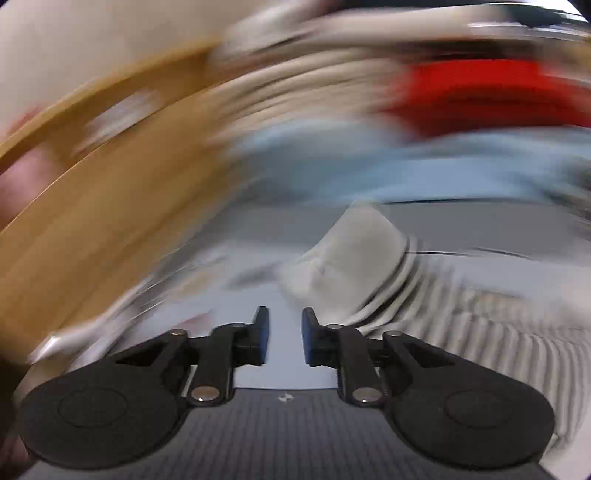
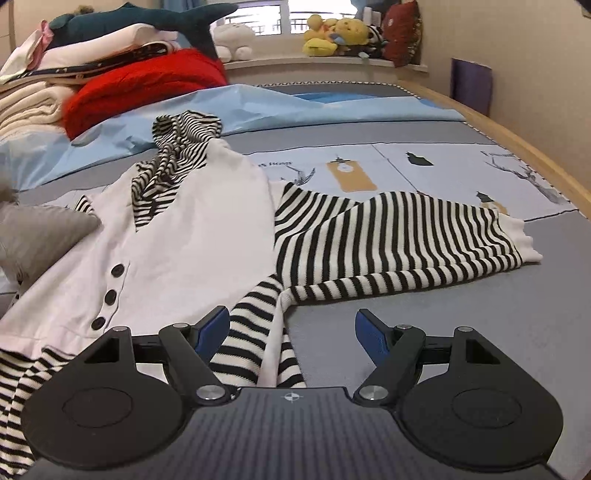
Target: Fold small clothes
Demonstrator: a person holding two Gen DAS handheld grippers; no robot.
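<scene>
**Striped top spread on the bed, right gripper wide at its hem**

The striped top lies flat on the bed, and everything else is placed from it. Its front is a white panel with three dark buttons running down the lower left part; a black-and-white striped collar is bunched up at the far end. One striped sleeve stretches out to the right of the body, ending in a white cuff. A narrow striped strip of the hem reaches toward the camera.

The right gripper hangs just above that near strip, its jaws standing wide apart. The left blue pad sits over the striped fabric, the right pad over bare grey sheet; nothing is pinched.

Beyond the collar lies a crumpled light blue sheet, and past that, to the far left, a red garment beside a stack of pale folded clothes. A dark plush shark rests on the stack. Yellow soft toys sit on the window ledge far behind the top.

The left wrist view is badly smeared. The left gripper has its jaws close together with a narrow gap and nothing between them. Just ahead of it a pale fold of the top stands up, striped cloth to its right. A wooden bed frame curves away to the left.
</scene>
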